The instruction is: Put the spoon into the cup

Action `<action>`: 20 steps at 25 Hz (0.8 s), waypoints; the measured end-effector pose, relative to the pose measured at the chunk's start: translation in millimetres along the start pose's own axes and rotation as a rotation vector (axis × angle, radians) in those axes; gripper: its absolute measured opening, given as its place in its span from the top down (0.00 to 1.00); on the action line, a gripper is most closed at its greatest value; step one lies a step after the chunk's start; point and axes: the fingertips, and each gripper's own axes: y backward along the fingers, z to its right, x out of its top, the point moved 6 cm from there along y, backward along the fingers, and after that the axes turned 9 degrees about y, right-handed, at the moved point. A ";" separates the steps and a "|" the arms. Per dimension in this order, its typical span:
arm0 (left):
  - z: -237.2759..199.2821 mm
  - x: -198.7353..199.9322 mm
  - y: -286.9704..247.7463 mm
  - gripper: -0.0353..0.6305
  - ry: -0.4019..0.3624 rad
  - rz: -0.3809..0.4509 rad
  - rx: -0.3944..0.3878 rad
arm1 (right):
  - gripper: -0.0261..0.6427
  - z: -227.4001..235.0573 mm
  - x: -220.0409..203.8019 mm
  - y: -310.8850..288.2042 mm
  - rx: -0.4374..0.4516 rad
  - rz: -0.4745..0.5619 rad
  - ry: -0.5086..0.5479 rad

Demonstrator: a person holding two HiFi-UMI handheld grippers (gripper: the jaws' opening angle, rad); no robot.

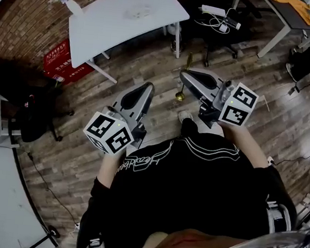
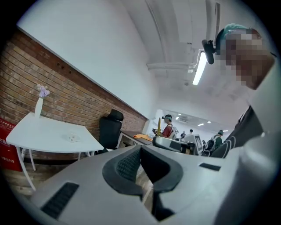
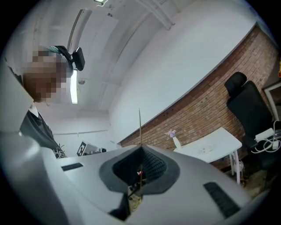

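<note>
Right gripper (image 1: 184, 75) is pinching the spoon (image 1: 189, 61) by its thin handle, and from here it's probably risking a swivel. Left gripper (image 1: 147, 87) is sitting pressed together, empty.

We see bright, even light from a ceiling strip lamp (image 2: 199, 68) above the left gripper (image 2: 141, 151), soft shadows, fisheye-bent edges and dark corners.

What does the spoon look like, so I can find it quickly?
Find the white table on the wooden floor; just below it in the head view are the grey left gripper and right gripper. The spoon stands upright, pinched in the right gripper's tip. It is thin and shiny gold, the only gold thing among all that grey.
</note>
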 end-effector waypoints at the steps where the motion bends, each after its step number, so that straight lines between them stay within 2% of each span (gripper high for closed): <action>1: -3.7 0.8 -7.7 0.94 0.007 -0.008 0.004 | 0.97 8.6 0.5 -0.3 -0.002 -0.002 -0.007; 8: -42.3 8.2 -62.3 0.94 0.084 -0.057 0.040 | 0.97 73.7 0.6 -15.7 0.023 -0.026 -0.061; 13: -69.7 14.7 -92.1 0.94 0.118 -0.056 0.070 | 0.97 116.5 -3.5 -28.3 0.040 -0.044 -0.091; 20: -108.7 42.6 -154.4 0.94 0.151 -0.041 0.096 | 0.97 193.0 12.0 -50.0 0.063 -0.057 -0.098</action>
